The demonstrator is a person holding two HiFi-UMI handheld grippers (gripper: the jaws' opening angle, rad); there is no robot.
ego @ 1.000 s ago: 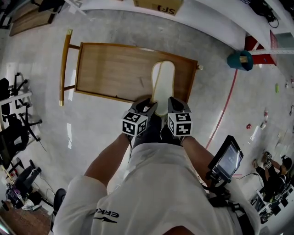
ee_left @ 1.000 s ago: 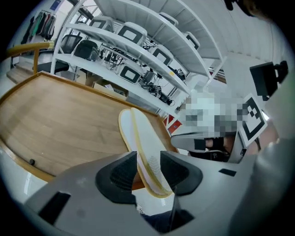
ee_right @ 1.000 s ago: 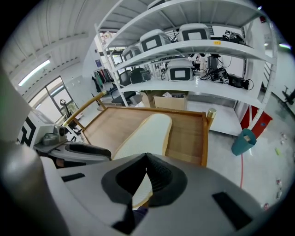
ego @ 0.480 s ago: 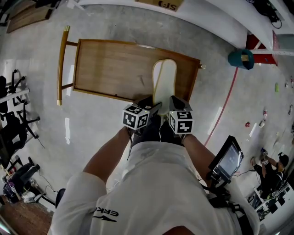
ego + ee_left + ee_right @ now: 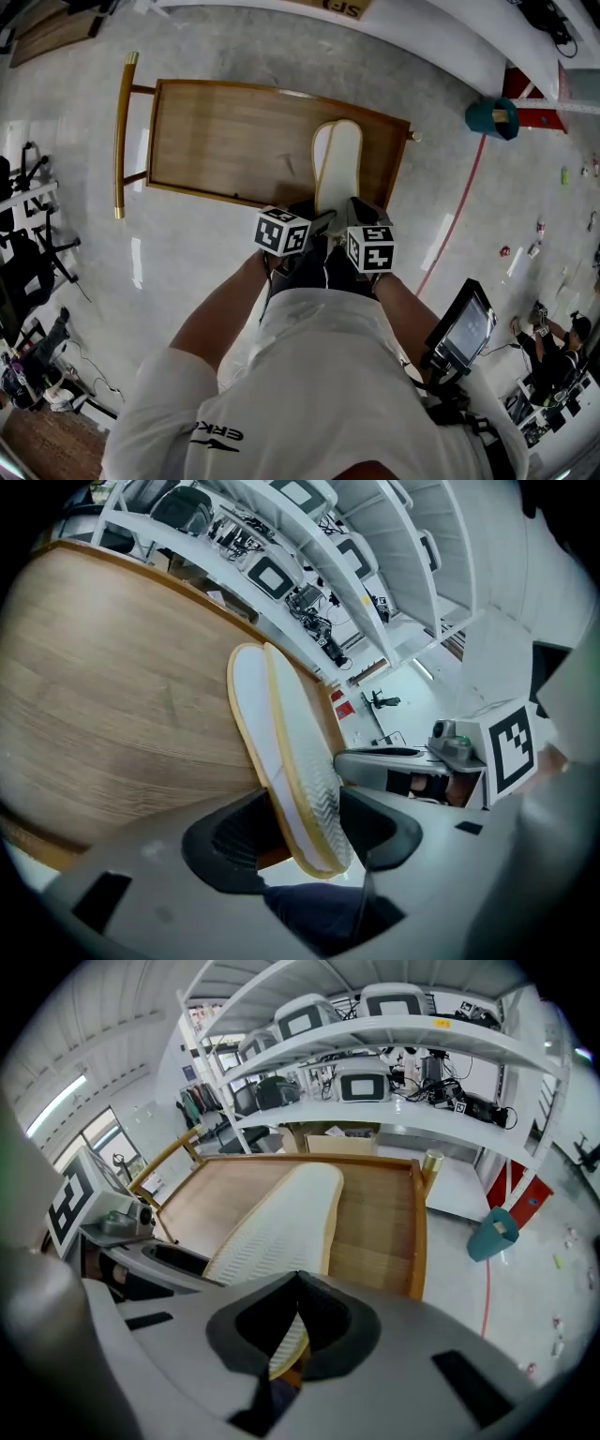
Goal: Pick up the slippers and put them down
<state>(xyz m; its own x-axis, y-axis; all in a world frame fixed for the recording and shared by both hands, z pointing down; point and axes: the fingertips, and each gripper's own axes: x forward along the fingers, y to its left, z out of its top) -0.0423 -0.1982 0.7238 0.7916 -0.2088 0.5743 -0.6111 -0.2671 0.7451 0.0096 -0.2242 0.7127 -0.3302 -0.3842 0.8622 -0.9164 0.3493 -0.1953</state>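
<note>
A pair of cream slippers (image 5: 337, 164) lies on the right part of a wooden table top (image 5: 225, 141), heels toward me. In the left gripper view they stand on edge, pressed together, one chevron sole (image 5: 305, 761) showing. My left gripper (image 5: 314, 217) has just been opening; its jaws (image 5: 305, 832) stand open with the heel end between them, a gap at the left pad. My right gripper (image 5: 352, 208) sits just right of it. Its jaws (image 5: 295, 1321) are shut on the heel edge of the slipper (image 5: 281, 1218).
The table has a raised wooden rim (image 5: 417, 1232) and a rail at its left end (image 5: 122, 131). A teal bin (image 5: 489, 122), a red floor line (image 5: 459, 216) and a monitor on a stand (image 5: 464, 328) are to the right. Office chairs (image 5: 28, 253) stand at the left.
The left gripper has shifted a little forward toward the table and rolled. The slippers stay on the table and the right gripper has hardly moved.
</note>
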